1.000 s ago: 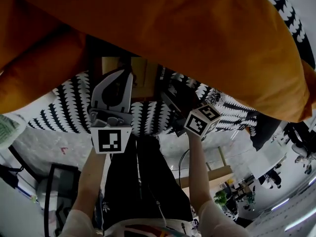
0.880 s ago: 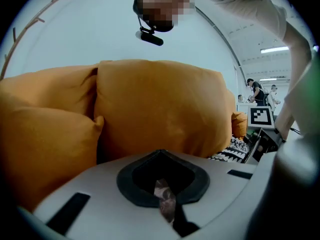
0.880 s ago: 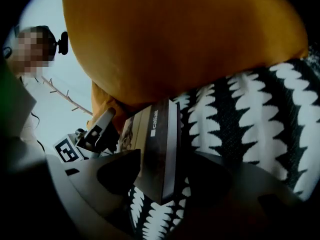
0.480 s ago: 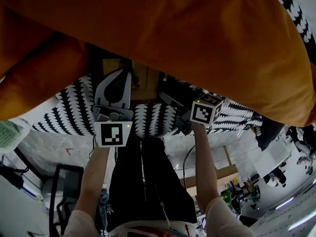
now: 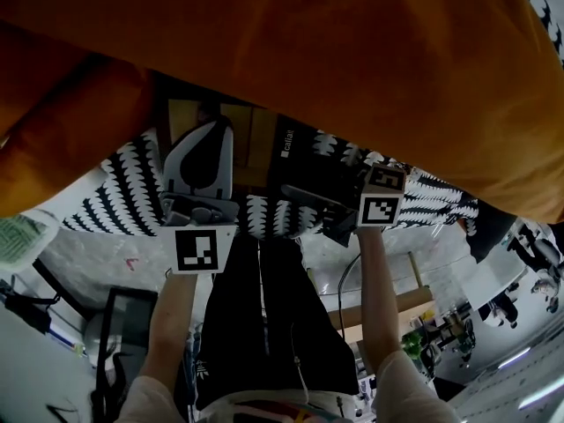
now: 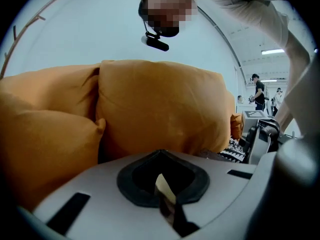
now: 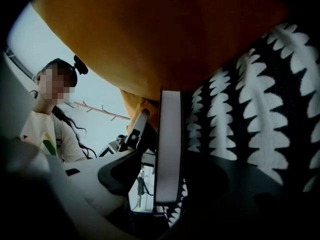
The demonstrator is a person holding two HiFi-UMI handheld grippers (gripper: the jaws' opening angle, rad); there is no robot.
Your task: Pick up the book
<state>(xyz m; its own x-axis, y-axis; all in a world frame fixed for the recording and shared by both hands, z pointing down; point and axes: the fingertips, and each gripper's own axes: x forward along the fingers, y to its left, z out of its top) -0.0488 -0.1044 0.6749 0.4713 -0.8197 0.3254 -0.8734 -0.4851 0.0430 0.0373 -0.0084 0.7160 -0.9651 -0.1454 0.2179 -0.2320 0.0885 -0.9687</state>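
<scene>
The book (image 5: pixel 300 161) has a dark cover with white print and lies in the gap between the orange cushions (image 5: pixel 291 51) and the black-and-white patterned cloth (image 5: pixel 132 183). In the right gripper view its white page edge (image 7: pixel 169 144) stands upright between the two jaws. My right gripper (image 5: pixel 328 211) is shut on the book. My left gripper (image 5: pixel 201 157) is beside it on the left, pointing at the cushions. Its jaws stand together, with a thin cream strip (image 6: pixel 164 188) in the seam between them. I cannot tell what that strip is.
Orange cushions (image 6: pixel 155 109) fill the space ahead of the left gripper. The patterned cloth (image 7: pixel 250 114) lies against the right gripper's right side. A yellow-brown panel (image 5: pixel 251 135) shows behind the left gripper. The person's dark trousers (image 5: pixel 264 324) are below.
The right gripper has shifted a little to the right with the book, and more of the dark cover with its print shows. The left gripper has hardly moved.
</scene>
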